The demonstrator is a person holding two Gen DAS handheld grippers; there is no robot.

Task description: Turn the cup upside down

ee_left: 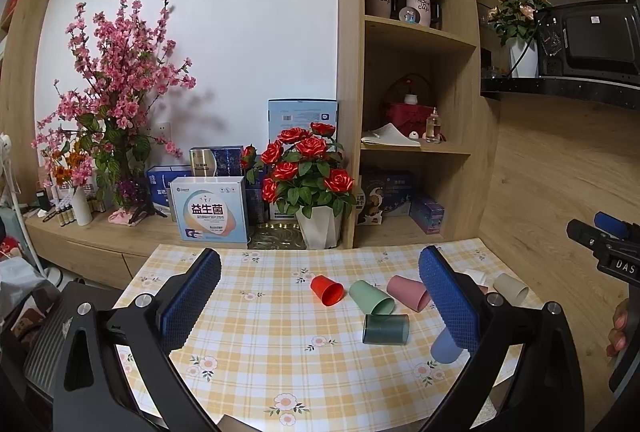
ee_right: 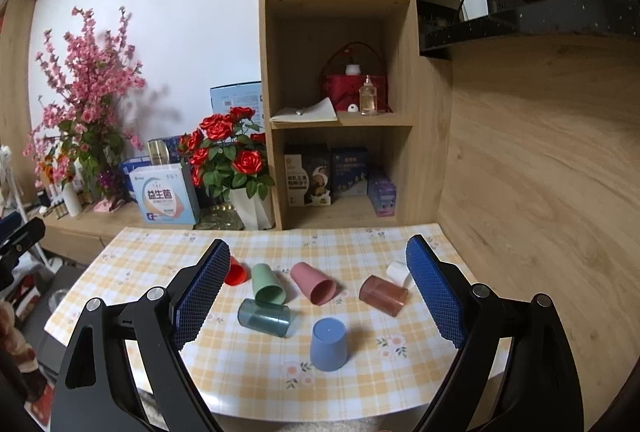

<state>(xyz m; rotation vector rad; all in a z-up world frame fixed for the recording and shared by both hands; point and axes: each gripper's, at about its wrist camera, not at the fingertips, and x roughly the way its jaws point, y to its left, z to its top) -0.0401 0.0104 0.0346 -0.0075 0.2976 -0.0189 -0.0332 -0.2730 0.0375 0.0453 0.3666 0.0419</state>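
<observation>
Several plastic cups are on the checked tablecloth [ee_right: 248,364]. A blue cup [ee_right: 329,344] stands upside down at the front; it also shows in the left wrist view [ee_left: 444,348], partly behind a finger. On their sides lie a red cup [ee_right: 236,272], a green cup [ee_right: 267,283], a pink cup [ee_right: 313,282], a dark teal clear cup [ee_right: 264,317], a brown clear cup [ee_right: 383,295] and a white cup [ee_right: 398,272]. A beige cup [ee_left: 510,287] lies far right. My left gripper [ee_left: 320,296] and right gripper [ee_right: 318,298] are open, empty, above the table's near edge.
A white pot of red roses [ee_right: 252,210] and boxes [ee_right: 166,198] stand on the low cabinet behind the table. A wooden shelf unit [ee_right: 340,120] rises behind. A wood-panelled wall [ee_right: 540,192] borders the table's right side.
</observation>
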